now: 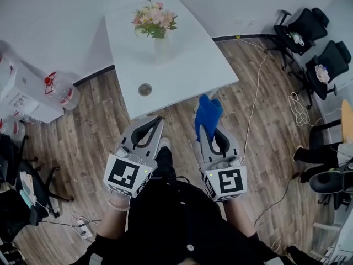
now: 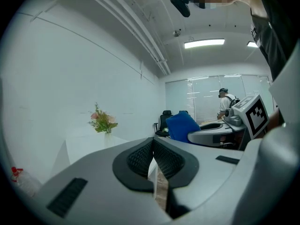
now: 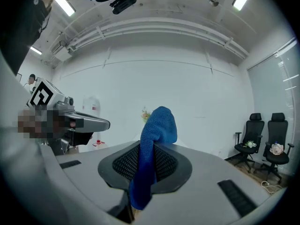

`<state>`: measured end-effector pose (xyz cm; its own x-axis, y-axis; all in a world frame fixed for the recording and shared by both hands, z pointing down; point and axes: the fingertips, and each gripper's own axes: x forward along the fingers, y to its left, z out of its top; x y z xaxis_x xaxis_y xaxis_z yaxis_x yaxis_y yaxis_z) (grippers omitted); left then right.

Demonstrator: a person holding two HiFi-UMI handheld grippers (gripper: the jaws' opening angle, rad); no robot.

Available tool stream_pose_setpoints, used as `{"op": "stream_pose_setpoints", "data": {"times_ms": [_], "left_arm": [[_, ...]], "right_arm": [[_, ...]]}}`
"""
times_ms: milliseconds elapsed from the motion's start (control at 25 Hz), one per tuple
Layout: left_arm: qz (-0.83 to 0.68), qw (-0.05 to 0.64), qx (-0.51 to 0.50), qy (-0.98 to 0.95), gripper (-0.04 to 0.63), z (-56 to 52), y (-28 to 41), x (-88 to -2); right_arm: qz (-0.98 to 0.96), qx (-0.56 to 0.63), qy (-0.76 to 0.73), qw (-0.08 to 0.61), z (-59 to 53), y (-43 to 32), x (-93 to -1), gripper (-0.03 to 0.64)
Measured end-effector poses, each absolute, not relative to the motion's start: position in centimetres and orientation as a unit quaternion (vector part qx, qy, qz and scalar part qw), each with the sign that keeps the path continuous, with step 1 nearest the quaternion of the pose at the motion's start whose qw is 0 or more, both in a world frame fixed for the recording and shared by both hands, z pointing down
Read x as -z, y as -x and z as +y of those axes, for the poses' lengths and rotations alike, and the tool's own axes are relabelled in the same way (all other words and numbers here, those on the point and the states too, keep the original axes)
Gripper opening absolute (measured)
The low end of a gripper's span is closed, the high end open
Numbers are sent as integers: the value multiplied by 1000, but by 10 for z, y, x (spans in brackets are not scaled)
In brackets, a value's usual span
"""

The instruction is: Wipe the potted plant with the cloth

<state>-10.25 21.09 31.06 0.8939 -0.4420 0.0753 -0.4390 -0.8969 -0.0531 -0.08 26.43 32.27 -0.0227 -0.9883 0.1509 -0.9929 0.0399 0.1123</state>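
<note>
Cloth [image 1: 208,114]: clamped in right tongs [image 1: 209,131].
Left tongs [image 1: 159,122]: closed, empty.
Potted plant [image 1: 155,22]: on counter [image 1: 190,65], well ahead of both.

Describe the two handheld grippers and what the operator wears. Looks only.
Both the left gripper and the right gripper are light grey moulded shells tapering to two jaws lined with black mesh-textured pads. Each carries a white cube with black square markers: left cube, right cube. The person wears a black buttoned top and a pale bead bracelet on the left wrist.
</note>
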Motion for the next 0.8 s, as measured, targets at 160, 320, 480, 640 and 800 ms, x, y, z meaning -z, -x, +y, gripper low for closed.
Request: {"op": "stream_pose_setpoints", "data": {"times_ms": [160,320,480,640,800], "left_arm": [[234,11,39,971,14,178,90,-309],[238,5,40,970,14,142,76,-308],[240,4,49,970,14,103,61,-308],[250,2,49,967,14,64,50,-310],[260,-3,53,964,15,26,41,-314]], "right_arm": [[-713,-11,-694,101,239,-14,-321,81],[-709,-14,-698,104,209,-32,-317,81],[-709,-19,-697,107,173,-47,-314,81],[-712,-18,-693,112,137,-59,-314,81],[-711,-18,-693,118,105,-72,-313,81]]}}
